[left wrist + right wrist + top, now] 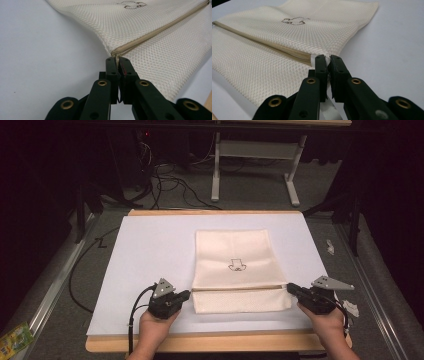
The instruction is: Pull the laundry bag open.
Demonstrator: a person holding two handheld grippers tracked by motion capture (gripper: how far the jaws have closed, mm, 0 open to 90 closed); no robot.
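On the left of the high view, my left tongs (185, 295) sit low on the white sheet (145, 255) that covers the bench (210, 342), pointing right toward the cream mesh bag (232, 250). In the left gripper view those tongs (117, 59) are pressed together on the zipper pull (116, 58) at the end of the beige zipper (160, 31), which runs away from the tips up toward the top right corner. The jaws stand almost flush, with only the thin tab between them.

The bag lies flat in the middle of the sheet, its longer part reaching away from me and a small dark outline drawing (236, 265) stitched near its centre. The zipper (240, 288) crosses the bag from side to side near my edge, leaving a narrow strip of mesh below it.

At the bag's right edge, my right tongs (291, 288) meet the zipper line, pointing left. In the right gripper view these tongs (327, 59) are closed on the corner of the bag (287, 42) where the zipper (262, 43) ends, pinching a small white fabric tab (313, 59) beside the last teeth. The mesh spreads away to the left of the tips, the drawing (295, 21) showing farther off.

Both hands hold the tongs from the near edge of the bench, one at each end of the zipper, well apart. On the floor at far left lies a green packet (15, 337).
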